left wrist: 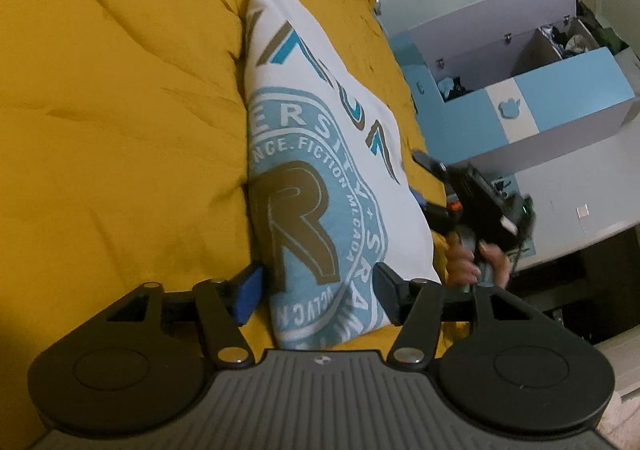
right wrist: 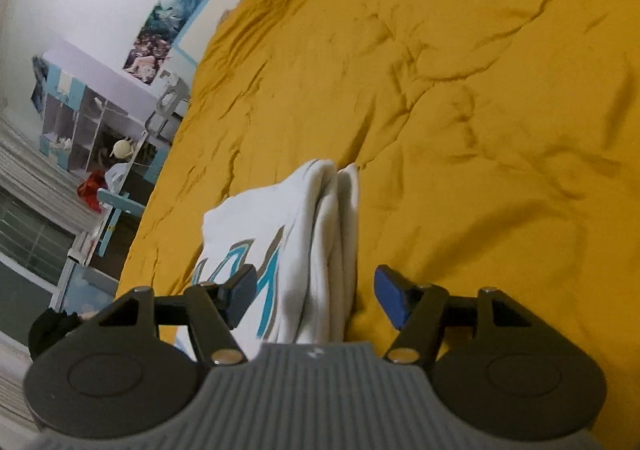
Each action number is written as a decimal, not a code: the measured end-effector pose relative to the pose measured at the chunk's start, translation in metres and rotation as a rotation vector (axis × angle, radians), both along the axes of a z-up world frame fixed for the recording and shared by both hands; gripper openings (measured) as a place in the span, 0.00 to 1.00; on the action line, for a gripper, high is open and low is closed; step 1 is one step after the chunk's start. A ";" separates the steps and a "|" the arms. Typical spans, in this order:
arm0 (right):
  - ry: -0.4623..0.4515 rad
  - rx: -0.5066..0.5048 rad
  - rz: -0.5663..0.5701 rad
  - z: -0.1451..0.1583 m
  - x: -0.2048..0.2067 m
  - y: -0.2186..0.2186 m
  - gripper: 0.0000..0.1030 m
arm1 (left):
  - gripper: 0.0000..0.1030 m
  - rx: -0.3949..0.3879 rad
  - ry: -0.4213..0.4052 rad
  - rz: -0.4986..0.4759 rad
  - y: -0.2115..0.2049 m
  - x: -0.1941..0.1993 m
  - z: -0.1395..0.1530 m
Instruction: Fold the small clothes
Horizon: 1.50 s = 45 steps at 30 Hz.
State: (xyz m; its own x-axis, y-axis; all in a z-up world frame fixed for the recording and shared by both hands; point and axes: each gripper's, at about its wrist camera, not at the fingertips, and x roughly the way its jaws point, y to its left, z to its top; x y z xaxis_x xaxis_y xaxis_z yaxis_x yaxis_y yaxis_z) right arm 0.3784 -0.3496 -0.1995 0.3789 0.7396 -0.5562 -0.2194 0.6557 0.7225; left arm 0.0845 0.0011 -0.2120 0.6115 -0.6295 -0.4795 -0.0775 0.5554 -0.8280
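Note:
A small white T-shirt (left wrist: 320, 154) with a light-blue and brown print lies folded into a narrow bundle on the yellow bedspread (left wrist: 120, 110). My left gripper (left wrist: 318, 292) is open, and the shirt's near end lies between its blue pads without being pinched. A hand (left wrist: 472, 262) holds my right gripper (left wrist: 428, 186) at the shirt's right edge. In the right wrist view the folded shirt (right wrist: 304, 234) shows its stacked layers between the fingers of the right gripper (right wrist: 316, 296). That gripper is open, and its right pad stands clear of the cloth.
The bedspread (right wrist: 460, 90) is wrinkled and stretches far beyond the shirt. Past the bed's right edge stands an open blue-and-white chest (left wrist: 520, 90) with clothes inside. A shelf unit (right wrist: 80, 122) and wall posters (right wrist: 180, 10) lie beyond the bed's left edge.

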 end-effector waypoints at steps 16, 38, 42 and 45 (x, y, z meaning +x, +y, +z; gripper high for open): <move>0.080 0.177 0.019 -0.037 0.061 0.041 0.67 | 0.79 0.148 -0.002 -0.077 -0.037 0.023 0.022; 0.070 0.109 -0.032 -0.031 0.057 0.045 0.24 | 0.28 -0.020 -0.009 0.032 -0.017 0.010 0.010; 0.056 0.136 -0.036 -0.012 0.053 0.043 0.22 | 0.25 -0.120 -0.018 0.084 -0.010 0.003 0.019; 0.023 0.155 -0.029 0.012 0.046 0.044 0.22 | 0.24 -0.178 -0.023 0.110 -0.006 0.000 0.024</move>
